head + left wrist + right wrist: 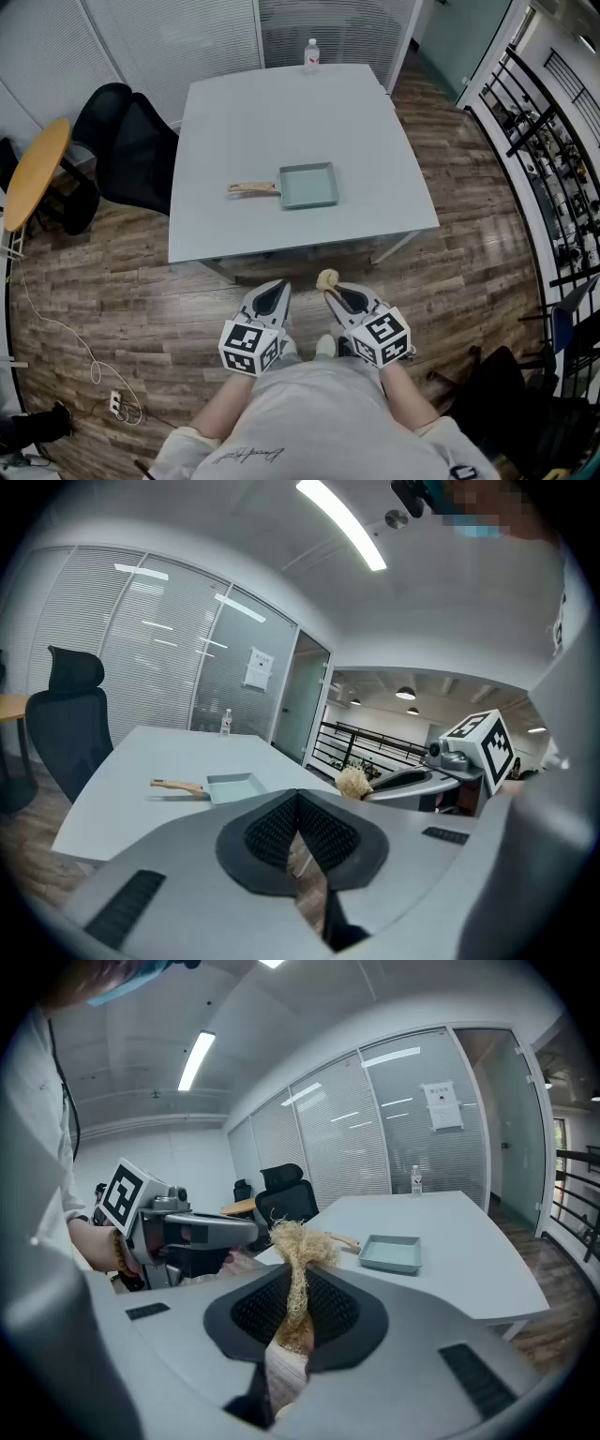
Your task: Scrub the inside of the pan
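Note:
A pale blue-green square pan (308,185) with a wooden handle (251,188) lies near the middle of the grey table (375,122); it also shows as the pan (234,786) and the pan (391,1252) far ahead in both gripper views. My right gripper (327,285) is shut on a straw-coloured fibre scrubber (327,278), whose frayed tuft (302,1241) sticks up between the pads. My left gripper (275,292) is shut with nothing in it; the pads (322,832) meet. Both grippers hang side by side in front of my body, short of the table's near edge.
A clear water bottle (311,52) stands at the table's far edge. A black office chair (131,141) and a round wooden table (36,171) are at the left. A black railing (544,169) runs along the right. Wooden floor lies between me and the table.

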A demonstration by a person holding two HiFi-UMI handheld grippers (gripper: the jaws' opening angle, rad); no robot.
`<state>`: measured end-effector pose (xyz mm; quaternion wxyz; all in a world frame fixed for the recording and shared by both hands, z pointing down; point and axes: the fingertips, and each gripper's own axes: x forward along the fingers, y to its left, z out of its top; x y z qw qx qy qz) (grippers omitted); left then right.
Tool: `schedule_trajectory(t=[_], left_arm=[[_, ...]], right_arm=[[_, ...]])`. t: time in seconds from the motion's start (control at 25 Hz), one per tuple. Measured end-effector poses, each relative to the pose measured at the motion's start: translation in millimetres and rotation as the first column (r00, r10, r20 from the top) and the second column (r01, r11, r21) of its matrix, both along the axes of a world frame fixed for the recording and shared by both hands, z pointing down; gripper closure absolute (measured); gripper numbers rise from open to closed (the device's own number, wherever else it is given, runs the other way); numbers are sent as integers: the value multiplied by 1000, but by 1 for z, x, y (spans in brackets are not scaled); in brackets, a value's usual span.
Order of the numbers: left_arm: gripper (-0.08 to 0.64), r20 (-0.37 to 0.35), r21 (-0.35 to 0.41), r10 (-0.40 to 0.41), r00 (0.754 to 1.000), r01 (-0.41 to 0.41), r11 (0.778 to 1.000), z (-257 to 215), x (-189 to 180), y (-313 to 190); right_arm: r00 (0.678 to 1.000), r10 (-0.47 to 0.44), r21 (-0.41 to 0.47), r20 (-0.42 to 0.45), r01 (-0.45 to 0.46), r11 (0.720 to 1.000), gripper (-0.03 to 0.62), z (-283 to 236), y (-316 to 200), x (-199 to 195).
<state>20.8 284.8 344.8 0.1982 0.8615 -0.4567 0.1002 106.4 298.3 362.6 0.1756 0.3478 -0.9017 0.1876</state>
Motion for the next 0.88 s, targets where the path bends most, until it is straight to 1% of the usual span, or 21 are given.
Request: schedule_trajectory(t=[0.56,0.88], left_arm=[[549,-8,12,10,1000,-10,1000,-6,-4,-1],[549,-16,17,26,1000,-26,1000,-5,-13,-6]], right_arm=[[1000,6,5,-3,-6,1000,531,-3,-1,-6],[1000,10,-9,16,-10,1000,529,-3,-5,-20]])
